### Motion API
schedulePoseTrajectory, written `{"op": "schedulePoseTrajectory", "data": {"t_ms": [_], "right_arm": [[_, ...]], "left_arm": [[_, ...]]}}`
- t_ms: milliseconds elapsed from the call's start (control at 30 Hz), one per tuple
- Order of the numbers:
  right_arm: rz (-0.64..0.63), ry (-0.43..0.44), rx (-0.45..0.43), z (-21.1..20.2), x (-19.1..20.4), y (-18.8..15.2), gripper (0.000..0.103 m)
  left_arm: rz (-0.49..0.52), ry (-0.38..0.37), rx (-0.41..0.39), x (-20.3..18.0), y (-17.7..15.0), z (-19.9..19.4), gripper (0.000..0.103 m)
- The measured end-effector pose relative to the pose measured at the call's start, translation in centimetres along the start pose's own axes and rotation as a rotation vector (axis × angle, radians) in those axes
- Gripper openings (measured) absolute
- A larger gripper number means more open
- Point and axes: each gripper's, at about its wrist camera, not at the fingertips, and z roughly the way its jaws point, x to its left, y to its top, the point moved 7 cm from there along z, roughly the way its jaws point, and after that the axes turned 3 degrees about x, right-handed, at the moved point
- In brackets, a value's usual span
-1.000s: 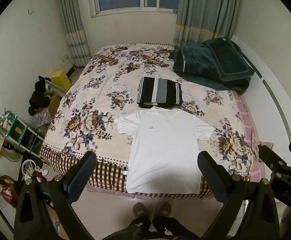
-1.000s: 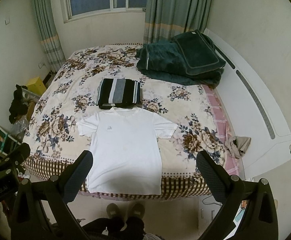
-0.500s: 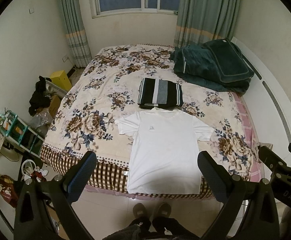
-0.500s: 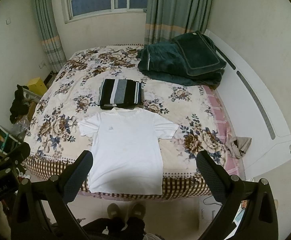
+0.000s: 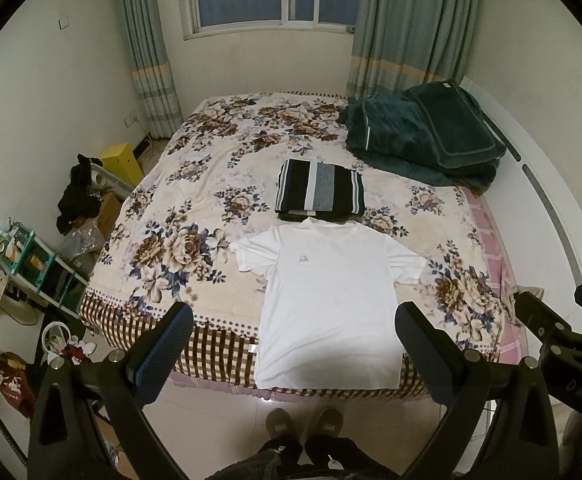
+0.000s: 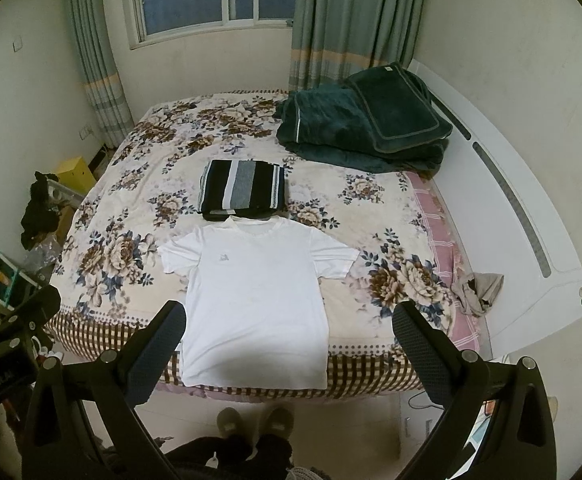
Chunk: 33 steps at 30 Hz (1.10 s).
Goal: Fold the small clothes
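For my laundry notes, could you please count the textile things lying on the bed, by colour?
White: 1, the T-shirt spread flat.
Black and grey striped: 1, the folded garment.
Dark green: 2, the blanket and the cushion on it.
Beige: 1, the crumpled cloth at the bed's edge.
Total: 5

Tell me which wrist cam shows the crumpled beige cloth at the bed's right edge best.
Right wrist view: the crumpled beige cloth lies fully exposed on the pink sheet beside the white bed frame. In the left wrist view only a sliver shows, mostly hidden behind the other gripper's black body.
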Motion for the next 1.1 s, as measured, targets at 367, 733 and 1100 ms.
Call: {"op": "schedulePoseTrajectory", "data": {"t_ms": [367, 733, 1100], "right_arm": [[0.005, 0.0, 0.0, -0.3, 0.2, 0.5, 0.103], [0.111, -0.063, 0.058, 5.2, 1.1, 2.0, 0.103], [0.441, -0.129, 0.296, 32.9, -12.7, -0.3, 0.103]], "left_arm": [[0.003, -0.007, -0.006, -0.1, 1.3, 0.3, 0.103], [0.013, 0.052, -0.067, 2.3, 4.7, 6.1, 0.103], [0.079, 0.129, -0.054, 0.8, 5.9, 26.6, 0.103]]}}
